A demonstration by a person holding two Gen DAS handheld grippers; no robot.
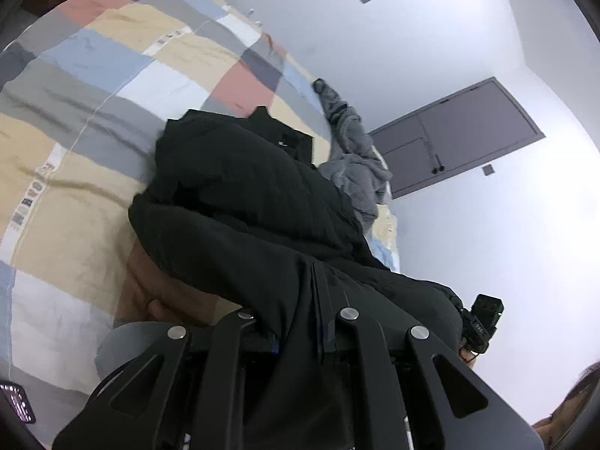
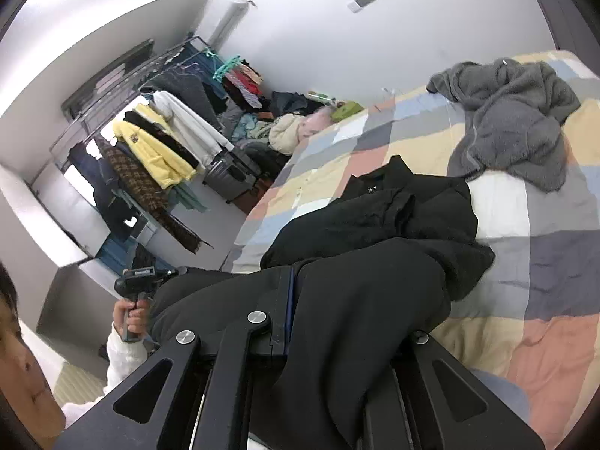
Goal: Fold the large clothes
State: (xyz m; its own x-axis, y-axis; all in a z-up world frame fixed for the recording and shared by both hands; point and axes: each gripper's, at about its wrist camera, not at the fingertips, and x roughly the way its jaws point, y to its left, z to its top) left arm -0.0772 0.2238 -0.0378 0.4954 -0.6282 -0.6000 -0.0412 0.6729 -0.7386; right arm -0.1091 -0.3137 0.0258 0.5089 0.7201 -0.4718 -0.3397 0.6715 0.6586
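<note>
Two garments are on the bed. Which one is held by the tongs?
The black jacket, pinched by both the left tongs and the right tongs. The grey fleece garment lies crumpled and untouched behind it.

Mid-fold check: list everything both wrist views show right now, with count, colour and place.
black garment: one, black, on the bed, near edge lifted by both tools
grey fleece garment: one, grey, crumpled on the bed beyond the black one
patchwork cover: one, beige, grey, blue and pink squares, over the bed
clothes rack: one, metal, by the window, hung with yellow, white and dark clothes
clothes pile: one, mixed colours, past the bed's far end
suitcase: one, grey, on the floor below the rack
door: one, grey, in the white wall
left tool: black, shut on the black garment
right tool: black, shut on the black garment
</note>
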